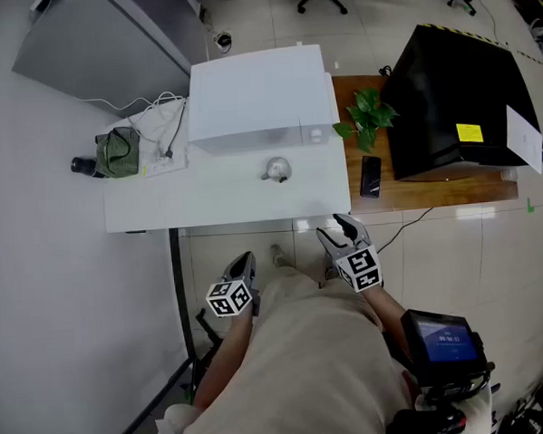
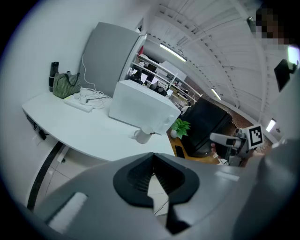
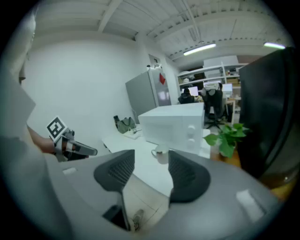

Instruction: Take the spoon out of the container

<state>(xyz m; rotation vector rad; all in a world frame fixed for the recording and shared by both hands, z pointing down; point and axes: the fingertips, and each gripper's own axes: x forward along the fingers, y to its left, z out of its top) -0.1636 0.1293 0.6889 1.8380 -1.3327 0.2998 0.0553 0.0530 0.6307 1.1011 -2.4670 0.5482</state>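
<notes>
Tabletop (image 1: 225, 200), white, bears the mug-like container (image 1: 276, 171) at 6 o'clock of the microwave (image 1: 259, 99), short of the front edge, its spoon too small to tell — over bare floor tiles (image 1: 455, 247) at 6 o'clock, left gripper (image 1: 246, 258) clenched empty, right gripper (image 1: 339, 225) spread empty.

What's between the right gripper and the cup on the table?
Nothing stands there: just bare white table and some floor between the right gripper and the cup, seen in the head view.
</notes>
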